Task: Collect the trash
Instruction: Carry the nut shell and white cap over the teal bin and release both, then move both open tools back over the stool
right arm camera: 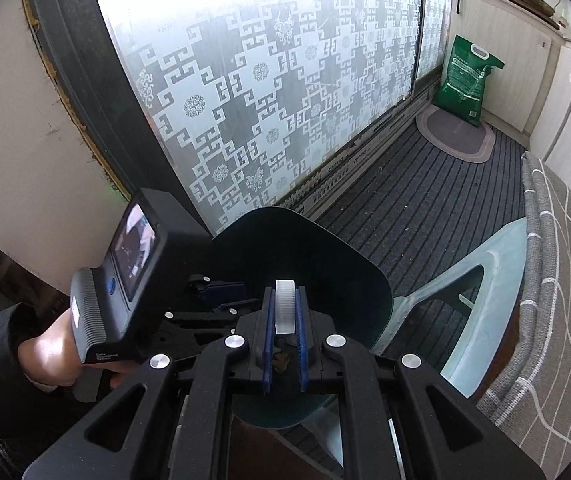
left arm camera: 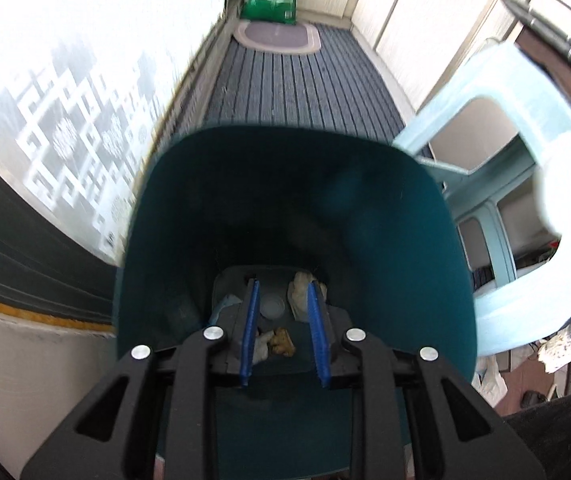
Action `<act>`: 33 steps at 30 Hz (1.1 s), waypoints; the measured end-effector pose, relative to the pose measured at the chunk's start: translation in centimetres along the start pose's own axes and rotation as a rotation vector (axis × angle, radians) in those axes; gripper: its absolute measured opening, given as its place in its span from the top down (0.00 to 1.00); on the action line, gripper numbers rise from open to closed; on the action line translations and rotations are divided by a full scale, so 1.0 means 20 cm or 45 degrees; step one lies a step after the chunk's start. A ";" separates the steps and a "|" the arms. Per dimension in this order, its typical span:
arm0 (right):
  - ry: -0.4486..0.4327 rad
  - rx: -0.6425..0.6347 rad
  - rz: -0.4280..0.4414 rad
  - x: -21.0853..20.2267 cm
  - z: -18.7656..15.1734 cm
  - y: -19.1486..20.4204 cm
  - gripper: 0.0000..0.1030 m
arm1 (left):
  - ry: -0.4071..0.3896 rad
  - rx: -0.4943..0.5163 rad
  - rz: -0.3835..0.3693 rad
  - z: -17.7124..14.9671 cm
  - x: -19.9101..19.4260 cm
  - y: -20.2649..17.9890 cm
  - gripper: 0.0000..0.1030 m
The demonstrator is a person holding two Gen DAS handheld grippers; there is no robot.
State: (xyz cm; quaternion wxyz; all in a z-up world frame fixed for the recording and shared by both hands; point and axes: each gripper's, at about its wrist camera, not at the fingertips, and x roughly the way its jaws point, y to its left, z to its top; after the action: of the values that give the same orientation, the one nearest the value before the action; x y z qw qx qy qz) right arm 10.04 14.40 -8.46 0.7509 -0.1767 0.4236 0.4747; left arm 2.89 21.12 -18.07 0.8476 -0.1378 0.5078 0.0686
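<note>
A dark teal bin (left arm camera: pixel 365 208) stands on the floor and fills the left wrist view. My left gripper (left arm camera: pixel 283 284) reaches down into it, jaws apart with nothing between the blue pads. On the bin's bottom lie crumpled white paper (left arm camera: pixel 299 288), a brown scrap (left arm camera: pixel 283 342) and a small round lid (left arm camera: pixel 272 306). In the right wrist view my right gripper (right arm camera: pixel 285 292) hangs over the same bin (right arm camera: pixel 345 280), shut on a white ribbed cap (right arm camera: pixel 285 308) held on edge. A hand holds the left gripper's handle (right arm camera: pixel 97 312) just to its left.
A pale blue plastic stool (right arm camera: pixel 485 264) stands against the bin's right side. A patterned glass door (right arm camera: pixel 265 100) runs along the left. Farther off are a green sack (right arm camera: pixel 465 80), an oval mat (right arm camera: pixel 457 136) and white cabinets (right arm camera: pixel 565 100). A grey checked cloth (right arm camera: pixel 557 280) lies at right.
</note>
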 end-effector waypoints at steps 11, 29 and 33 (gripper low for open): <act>0.050 -0.057 0.003 0.13 -0.02 0.08 0.91 | -0.334 -0.043 0.010 0.08 -0.32 0.04 0.84; 0.210 -0.031 0.031 0.43 -0.14 0.11 0.91 | -0.655 -0.119 -0.092 0.14 -0.67 0.08 0.86; 0.225 -0.033 0.036 0.45 -0.16 0.13 0.91 | -0.752 -0.131 -0.142 0.15 -0.76 0.06 0.86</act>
State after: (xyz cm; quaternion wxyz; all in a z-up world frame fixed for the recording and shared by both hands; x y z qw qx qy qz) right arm 8.01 18.50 -17.17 0.7015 -0.2219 0.4845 0.4732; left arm -2.11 23.53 -3.48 0.9529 -0.1825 0.2268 0.0847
